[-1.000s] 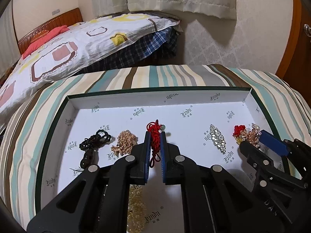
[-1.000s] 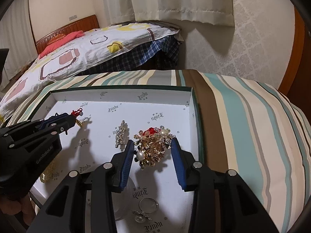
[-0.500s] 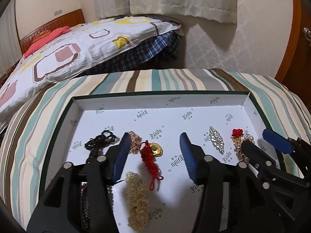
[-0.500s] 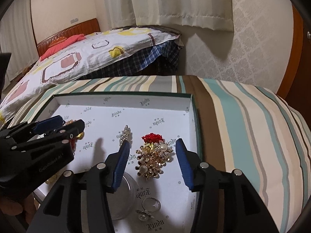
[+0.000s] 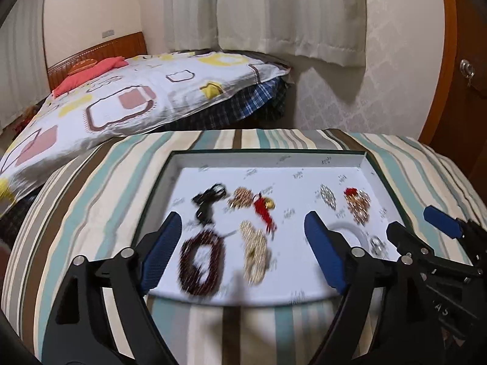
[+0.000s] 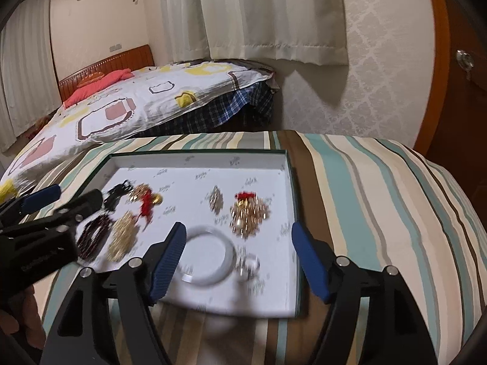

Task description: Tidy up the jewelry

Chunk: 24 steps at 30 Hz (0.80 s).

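jewelry laid out on the white floor of a shallow tray [image 5: 268,159] with a dark green rim, tray resting on a striped cloth [image 6: 380,188]. both views motion-blurred; fine detail of the pieces not readable.

left group, far row: black cord piece [image 5: 208,197], gold chain cluster [image 5: 242,197] just beside it, red knotted tassel [image 5: 264,211] with a small gold charm touching the cluster's right edge. near row: dark beaded bracelet [image 5: 201,261] coiled in a loop, pale gold bead strand [image 5: 255,255] just to its right.

right group: silver rhinestone brooch [image 6: 216,199], then a gold floral brooch [image 6: 249,213] with a red top near the tray's right wall. nearer the front edge: clear round bangle [image 6: 208,255] and a small ring [image 6: 249,266] just beside it.

left gripper [image 5: 243,246] held above the tray's near-left area — fingers spread wide, nothing between the blue pads [image 5: 162,249]. right gripper [image 6: 239,261] held above the near-right area — fingers likewise spread wide, empty, bangle and ring visible in the gap below.

beyond the striped cloth: bed [image 6: 127,103] with patterned quilt, wooden headboard and a red pillow, pale curtains [image 6: 268,15], patterned wallpaper, wooden door [image 5: 465,70] at right.
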Available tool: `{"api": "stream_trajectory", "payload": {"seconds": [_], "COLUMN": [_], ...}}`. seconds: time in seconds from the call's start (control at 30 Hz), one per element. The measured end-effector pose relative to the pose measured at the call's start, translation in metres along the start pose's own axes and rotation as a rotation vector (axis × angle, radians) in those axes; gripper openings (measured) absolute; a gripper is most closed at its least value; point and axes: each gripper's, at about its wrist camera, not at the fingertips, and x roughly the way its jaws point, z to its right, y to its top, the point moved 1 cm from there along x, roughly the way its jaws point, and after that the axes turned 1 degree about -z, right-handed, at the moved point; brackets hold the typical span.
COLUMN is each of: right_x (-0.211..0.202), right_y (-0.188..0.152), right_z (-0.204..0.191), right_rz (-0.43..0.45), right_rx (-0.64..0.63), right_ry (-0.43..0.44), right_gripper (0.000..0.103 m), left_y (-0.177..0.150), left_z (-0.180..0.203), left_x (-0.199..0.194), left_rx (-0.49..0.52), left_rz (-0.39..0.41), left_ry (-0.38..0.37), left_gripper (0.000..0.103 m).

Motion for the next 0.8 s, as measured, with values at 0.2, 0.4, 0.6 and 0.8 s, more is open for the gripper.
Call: {"api": "stream_trajectory", "payload": {"seconds": [0.2,0.4,0.6,0.8], "right_x": [-0.046,-0.099,-0.143,-0.18], "right_y": [-0.016,-0.015,-0.017,-0.022], "right_z": [-0.009,-0.017,-0.027,-0.032], "right_rz": [0.023,0.086,0.142,0.188], "right_rx": [-0.015,-0.03,-0.05,-0.058], "right_ry": [-0.004,0.003,0.011,0.01], "right_gripper": [0.073,0.075,0.078,0.079], "left_y": [-0.02,-0.025,-0.027,-0.029], "left_z": [-0.019,-0.035,-0.044,-0.051], "left_x": [-0.058,-0.119,-0.164,-0.205], "left_rx": [-0.025,-0.047,-0.072,-0.094], "left_rz": [0.035,0.105,0.125,0.162], "left_ry": [0.019,0.059,0.059,0.059], "left_gripper": [0.085,0.09,0.093,0.096]}}
